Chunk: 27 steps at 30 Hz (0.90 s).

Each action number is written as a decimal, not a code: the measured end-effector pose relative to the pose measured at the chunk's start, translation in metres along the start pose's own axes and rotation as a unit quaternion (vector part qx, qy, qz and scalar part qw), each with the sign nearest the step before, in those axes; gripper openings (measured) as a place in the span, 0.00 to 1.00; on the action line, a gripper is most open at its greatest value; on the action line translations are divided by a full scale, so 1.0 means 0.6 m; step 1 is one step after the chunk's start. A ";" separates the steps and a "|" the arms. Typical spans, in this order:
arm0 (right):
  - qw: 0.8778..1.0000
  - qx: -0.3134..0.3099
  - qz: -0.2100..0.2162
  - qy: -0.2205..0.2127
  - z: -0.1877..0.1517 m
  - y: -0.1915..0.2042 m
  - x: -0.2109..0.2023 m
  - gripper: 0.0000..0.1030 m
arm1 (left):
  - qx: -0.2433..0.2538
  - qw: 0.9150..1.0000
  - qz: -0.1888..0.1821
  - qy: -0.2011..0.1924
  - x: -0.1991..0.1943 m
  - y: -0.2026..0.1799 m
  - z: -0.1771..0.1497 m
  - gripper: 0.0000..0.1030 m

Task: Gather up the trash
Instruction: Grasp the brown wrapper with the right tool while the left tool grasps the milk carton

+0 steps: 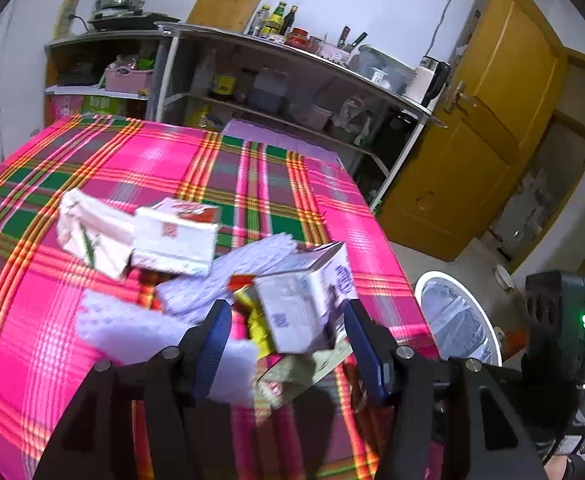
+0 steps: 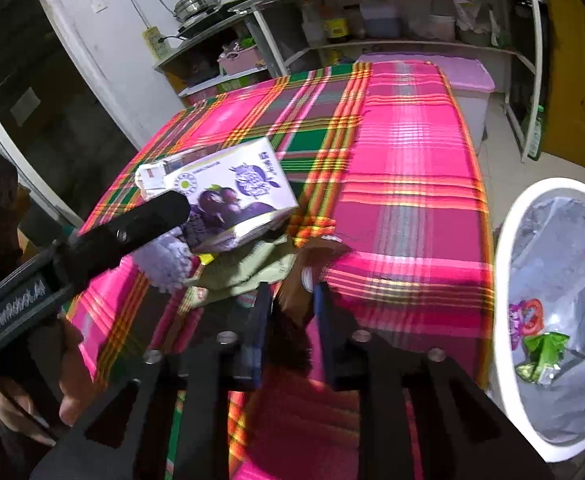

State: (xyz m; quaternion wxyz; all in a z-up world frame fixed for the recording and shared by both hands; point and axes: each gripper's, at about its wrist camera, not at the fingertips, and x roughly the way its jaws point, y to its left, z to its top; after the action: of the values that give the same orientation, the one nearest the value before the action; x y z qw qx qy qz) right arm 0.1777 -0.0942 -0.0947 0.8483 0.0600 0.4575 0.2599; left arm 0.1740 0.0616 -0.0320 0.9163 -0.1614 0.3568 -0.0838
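Plaid-covered bench (image 1: 132, 160) bearing a trash heap: left claw (image 1: 284, 332) spread wide around a white carton (image 1: 300, 304), not pressing; right claw (image 2: 292, 300) clamped on a brown wrapper (image 2: 312, 264) at the heap's edge; lined white bin (image 2: 504, 240) beside the bench.

We carry two matte black grippers: the left gripper (image 1: 286, 332) and the right gripper (image 2: 290, 312) each have blue pads on the fingers (image 1: 214, 344) and round silver screws along angular black linkages. The left one's arm bears white lettering, and the right one's housing shows a green light.
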 end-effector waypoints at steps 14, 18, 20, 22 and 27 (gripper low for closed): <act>1.000 0.002 0.001 -0.003 -0.009 -0.019 -0.009 0.16 | 0.011 1.000 0.006 0.011 0.038 -0.017 0.009 0.56; 1.000 0.004 0.001 -0.006 -0.011 -0.023 -0.014 0.16 | 0.015 1.000 0.010 0.005 0.036 -0.019 0.008 0.41; 1.000 0.004 0.000 -0.006 -0.012 -0.025 -0.015 0.16 | 0.014 1.000 0.010 0.003 0.034 -0.019 0.007 0.41; 1.000 0.005 -0.001 -0.007 -0.013 -0.024 -0.017 0.16 | 0.016 1.000 0.011 0.000 0.032 -0.020 0.005 0.41; 1.000 0.001 -0.003 -0.013 -0.016 -0.024 -0.029 0.16 | 0.021 1.000 0.010 -0.013 0.011 -0.025 0.000 0.40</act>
State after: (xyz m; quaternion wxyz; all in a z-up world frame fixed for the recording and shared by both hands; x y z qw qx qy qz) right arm 0.1679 -0.1161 -0.0921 0.8549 0.0633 0.4467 0.2562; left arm 0.1780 0.0456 -0.0309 0.9247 -0.1401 0.3447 -0.0801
